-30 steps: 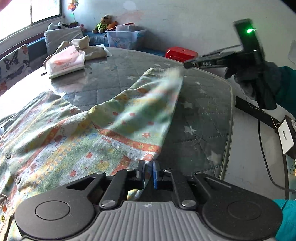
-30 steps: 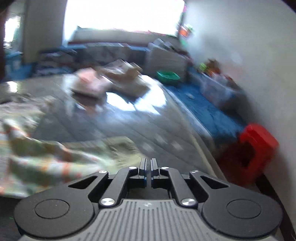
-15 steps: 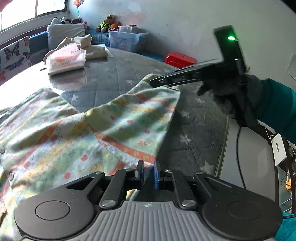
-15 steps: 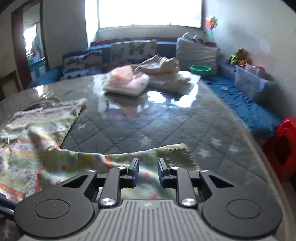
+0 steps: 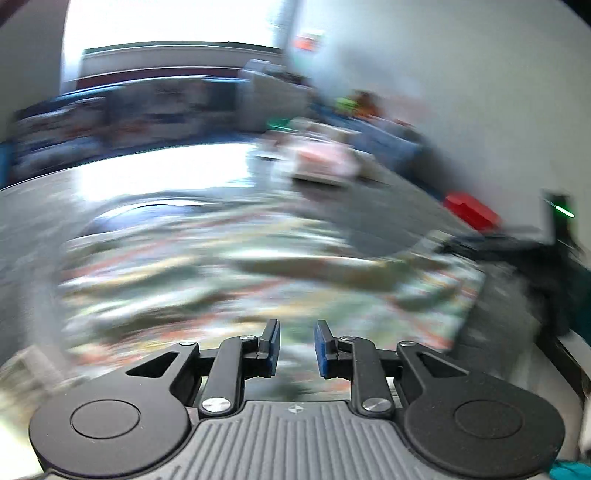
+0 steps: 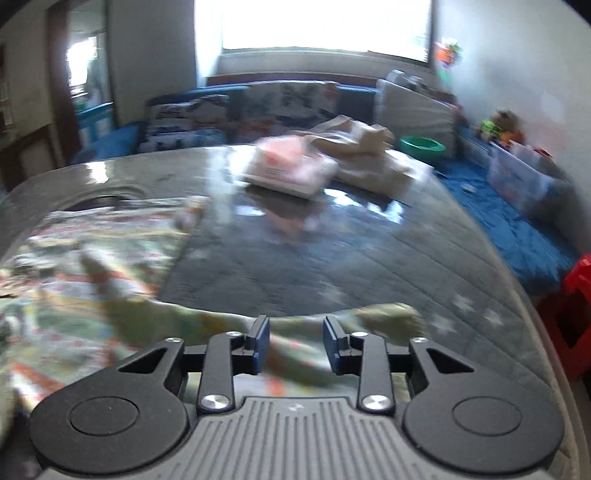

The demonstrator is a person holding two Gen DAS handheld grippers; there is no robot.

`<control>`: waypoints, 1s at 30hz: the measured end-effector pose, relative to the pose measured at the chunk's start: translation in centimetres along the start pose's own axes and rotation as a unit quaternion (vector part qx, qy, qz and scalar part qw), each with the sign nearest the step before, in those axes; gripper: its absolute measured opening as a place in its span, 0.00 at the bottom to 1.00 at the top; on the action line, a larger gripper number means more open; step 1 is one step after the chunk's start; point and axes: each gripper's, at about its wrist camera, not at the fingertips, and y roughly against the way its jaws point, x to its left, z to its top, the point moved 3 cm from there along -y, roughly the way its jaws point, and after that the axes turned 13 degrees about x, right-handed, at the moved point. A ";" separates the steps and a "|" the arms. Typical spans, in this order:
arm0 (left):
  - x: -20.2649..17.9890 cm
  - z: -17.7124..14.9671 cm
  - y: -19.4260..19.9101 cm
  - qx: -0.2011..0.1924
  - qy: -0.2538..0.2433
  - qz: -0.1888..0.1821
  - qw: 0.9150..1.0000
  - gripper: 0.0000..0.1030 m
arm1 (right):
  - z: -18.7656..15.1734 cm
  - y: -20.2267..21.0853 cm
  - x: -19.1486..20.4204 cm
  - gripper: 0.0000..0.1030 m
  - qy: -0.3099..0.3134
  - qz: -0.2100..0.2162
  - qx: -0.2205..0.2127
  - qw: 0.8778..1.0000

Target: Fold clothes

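Garment (image 6: 92, 266) flat on table, both jaws apart, R gripper (image 5: 517, 243) seen only via L cam.

Patterned garment (image 6: 92, 258), pale green with orange and red print, spread flat on grey quilted mattress (image 6: 332, 258), toward its left side. One sleeve (image 6: 303, 332) stretched rightward along the mattress's near edge. Blurred in left wrist view (image 5: 258, 280).

Location type: domestic living room. Indicators: a blue sofa (image 6: 122, 142) with printed cushions (image 6: 291, 99) below a bright window (image 6: 317, 26); soft toys (image 6: 496, 127) against the wall; a clear plastic storage box (image 6: 521, 181); folded laundry (image 6: 291, 171) stacked on a quilted grey surface (image 6: 332, 251); a red plastic stool (image 6: 570, 314).
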 end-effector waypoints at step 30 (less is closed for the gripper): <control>26.8 -7.2 7.9 -0.006 0.308 0.177 0.935 0.28 | 1.3 -0.4 14.1 0.49 0.142 0.102 0.012 0.985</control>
